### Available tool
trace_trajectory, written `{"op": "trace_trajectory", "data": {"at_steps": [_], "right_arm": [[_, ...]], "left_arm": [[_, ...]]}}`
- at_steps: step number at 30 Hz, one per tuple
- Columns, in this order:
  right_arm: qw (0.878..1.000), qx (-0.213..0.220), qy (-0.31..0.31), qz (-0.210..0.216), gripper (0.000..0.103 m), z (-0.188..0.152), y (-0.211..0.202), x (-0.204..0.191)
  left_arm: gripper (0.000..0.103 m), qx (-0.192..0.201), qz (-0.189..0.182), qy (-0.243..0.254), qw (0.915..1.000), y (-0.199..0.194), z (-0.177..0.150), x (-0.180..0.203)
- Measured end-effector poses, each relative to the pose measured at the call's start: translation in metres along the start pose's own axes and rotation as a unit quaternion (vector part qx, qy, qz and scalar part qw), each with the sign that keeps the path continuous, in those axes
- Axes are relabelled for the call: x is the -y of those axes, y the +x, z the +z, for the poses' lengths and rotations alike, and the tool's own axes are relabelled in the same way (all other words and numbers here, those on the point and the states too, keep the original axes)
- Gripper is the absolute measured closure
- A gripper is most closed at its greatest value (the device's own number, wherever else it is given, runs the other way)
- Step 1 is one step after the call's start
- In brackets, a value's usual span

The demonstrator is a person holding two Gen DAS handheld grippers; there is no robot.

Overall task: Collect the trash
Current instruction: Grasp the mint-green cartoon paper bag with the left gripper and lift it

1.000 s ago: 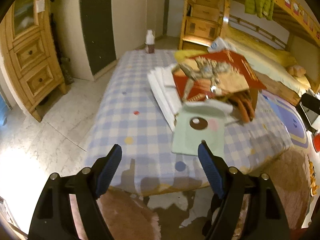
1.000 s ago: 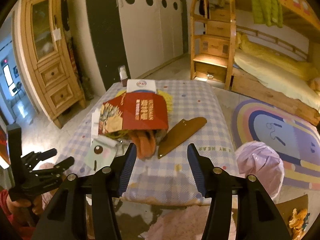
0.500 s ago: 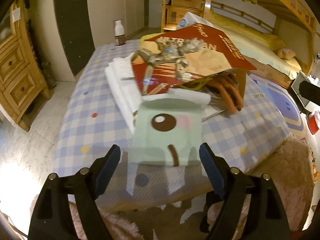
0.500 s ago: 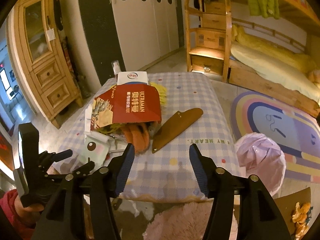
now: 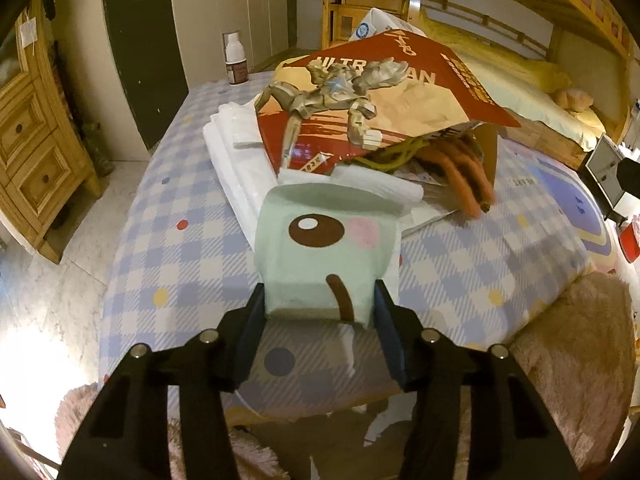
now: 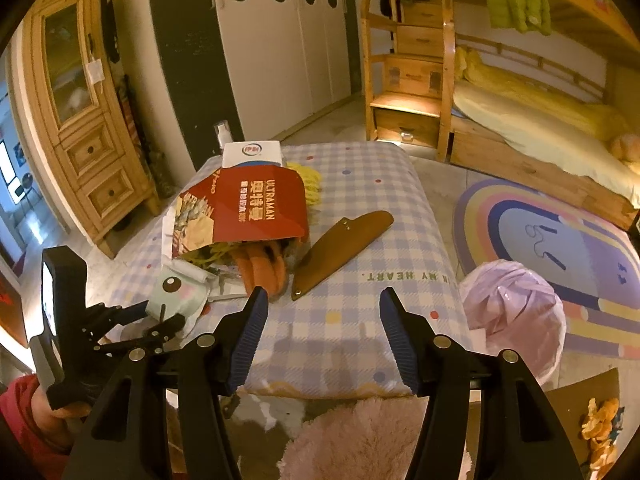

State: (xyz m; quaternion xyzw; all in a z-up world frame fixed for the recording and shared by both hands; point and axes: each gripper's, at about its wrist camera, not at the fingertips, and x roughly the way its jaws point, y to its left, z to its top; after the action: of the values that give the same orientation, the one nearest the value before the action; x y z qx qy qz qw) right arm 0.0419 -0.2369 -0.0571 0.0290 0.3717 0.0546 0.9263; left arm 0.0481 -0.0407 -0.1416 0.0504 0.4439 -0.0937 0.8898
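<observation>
— left claw?
— clamped on the near edge of the green paper bag, lying at the front of the checked table against the red box.
— advice?
— lift straight, gently, sparing the tissue.
— right claw?
— spread wide, empty, over the table edge.

A mint-green packet with a brown eye and pink cheek lay centre frame on a blue-and-white checked, dotted tablecloth, below a red box.
</observation>
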Motion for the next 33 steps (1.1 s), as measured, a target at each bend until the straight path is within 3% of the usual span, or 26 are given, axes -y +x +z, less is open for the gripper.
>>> {"op": "trace_trajectory", "data": {"at_steps": [8, 17, 29, 33], "right_arm": [[1.000, -0.002, 0.000, -0.001, 0.044, -0.001, 0.000, -0.001], [1.000, -0.018, -0.008, 0.002, 0.043, -0.004, 0.011, -0.005], [0.994, -0.092, -0.067, 0.004, 0.043, -0.023, 0.071, -0.040], [0.991, -0.093, -0.092, -0.005, 0.033, -0.025, 0.079, -0.051]], "left_arm": [[0.059, 0.006, -0.033, -0.035, 0.9988, -0.026, -0.004, -0.022], [0.060, 0.037, -0.030, -0.070, 0.9964, -0.066, -0.005, -0.046], [0.060, 0.036, -0.028, -0.066, 0.9968, -0.058, -0.001, -0.043], [0.060, 0.041, -0.035, -0.069, 0.9961, -0.056, 0.003, -0.045]]}}
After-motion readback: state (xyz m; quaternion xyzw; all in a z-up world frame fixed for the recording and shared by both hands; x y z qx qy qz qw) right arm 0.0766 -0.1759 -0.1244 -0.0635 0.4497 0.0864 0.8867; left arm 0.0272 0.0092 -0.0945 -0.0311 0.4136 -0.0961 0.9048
